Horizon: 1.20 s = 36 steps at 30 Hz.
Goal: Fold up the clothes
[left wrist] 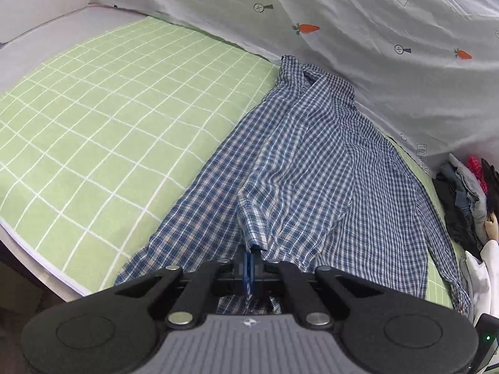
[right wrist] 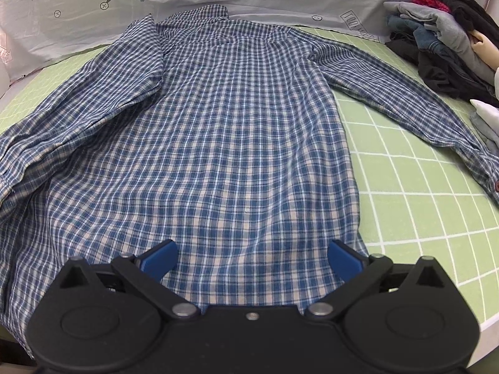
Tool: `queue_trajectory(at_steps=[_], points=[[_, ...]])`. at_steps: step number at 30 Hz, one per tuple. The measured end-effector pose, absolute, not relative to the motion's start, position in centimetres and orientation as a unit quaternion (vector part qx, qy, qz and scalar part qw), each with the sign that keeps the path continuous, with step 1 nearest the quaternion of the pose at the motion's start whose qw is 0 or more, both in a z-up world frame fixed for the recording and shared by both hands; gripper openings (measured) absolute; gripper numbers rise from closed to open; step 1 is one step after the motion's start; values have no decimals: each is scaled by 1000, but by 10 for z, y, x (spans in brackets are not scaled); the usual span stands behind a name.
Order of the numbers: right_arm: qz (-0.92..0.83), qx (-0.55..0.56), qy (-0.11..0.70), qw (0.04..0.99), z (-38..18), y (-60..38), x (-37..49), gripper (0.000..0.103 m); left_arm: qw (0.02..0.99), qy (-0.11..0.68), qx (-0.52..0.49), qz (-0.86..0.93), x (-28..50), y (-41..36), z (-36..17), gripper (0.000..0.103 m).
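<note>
A blue and white checked long-sleeved shirt (right wrist: 237,131) lies spread on a green checked mat (right wrist: 411,193), collar toward the far wall. Its right sleeve (right wrist: 405,99) stretches out flat; its left sleeve lies folded over the body. In the left wrist view the shirt (left wrist: 327,162) runs along the mat's right side. My left gripper (left wrist: 249,261) is shut on a bunched fold of the shirt's cloth, lifted slightly above the mat. My right gripper (right wrist: 252,258) is open, empty, hovering over the shirt's hem with its blue pads (right wrist: 160,257) wide apart.
A pile of dark, grey and red clothes (right wrist: 443,37) sits at the mat's right side, also in the left wrist view (left wrist: 467,199). A white sheet with carrot prints (left wrist: 374,46) hangs behind. The mat's front edge (left wrist: 40,249) drops off at the lower left.
</note>
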State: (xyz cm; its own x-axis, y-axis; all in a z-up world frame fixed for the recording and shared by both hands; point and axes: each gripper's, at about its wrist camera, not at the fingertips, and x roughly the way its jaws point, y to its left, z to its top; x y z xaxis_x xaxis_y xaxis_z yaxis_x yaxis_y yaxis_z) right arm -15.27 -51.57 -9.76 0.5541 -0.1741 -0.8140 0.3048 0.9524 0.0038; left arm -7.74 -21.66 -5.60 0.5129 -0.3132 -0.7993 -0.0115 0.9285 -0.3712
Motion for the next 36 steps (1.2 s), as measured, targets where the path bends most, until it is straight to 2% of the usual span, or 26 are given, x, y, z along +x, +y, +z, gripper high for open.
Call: queue_trajectory(at_steps=[4, 6, 7, 10, 11, 12, 14, 16, 19, 22, 26, 36], points=[[-137, 72, 451, 879, -98, -514, -154, 103, 819, 550, -151, -57, -70, -213, -80, 6], [-136, 71, 455, 877, -97, -515, -152, 103, 818, 557, -136, -47, -69, -213, -78, 6], [-137, 69, 456, 877, -96, -515, -151, 103, 821, 554, -132, -44, -67, -212, -74, 10], [-133, 65, 439, 886, -88, -513, -151, 103, 834, 537, -119, -39, -60, -210, -58, 26], [-132, 67, 429, 891, -83, -514, -150, 103, 841, 528, -112, -42, -58, -210, -53, 36], [-132, 69, 419, 896, -78, -515, -149, 103, 848, 517, -104, -50, -55, -211, -48, 42], [-134, 72, 402, 903, -71, -518, -146, 103, 862, 496, -83, -66, -51, -216, -40, 64], [-141, 73, 393, 906, -66, -522, -141, 103, 871, 483, -50, -69, -47, -226, -33, 74], [-155, 89, 385, 906, -63, -536, -136, 103, 878, 470, -30, -84, -39, -238, -24, 75], [-178, 104, 372, 905, -59, -553, -132, 103, 888, 448, -32, -96, -30, -244, -10, 82], [-221, 122, 355, 900, -57, -578, -125, 103, 901, 423, -32, -92, -9, -252, 2, 86], [-355, 231, 341, 839, -87, -669, -100, 103, 881, 463, 12, -93, 79, -294, -34, 87]])
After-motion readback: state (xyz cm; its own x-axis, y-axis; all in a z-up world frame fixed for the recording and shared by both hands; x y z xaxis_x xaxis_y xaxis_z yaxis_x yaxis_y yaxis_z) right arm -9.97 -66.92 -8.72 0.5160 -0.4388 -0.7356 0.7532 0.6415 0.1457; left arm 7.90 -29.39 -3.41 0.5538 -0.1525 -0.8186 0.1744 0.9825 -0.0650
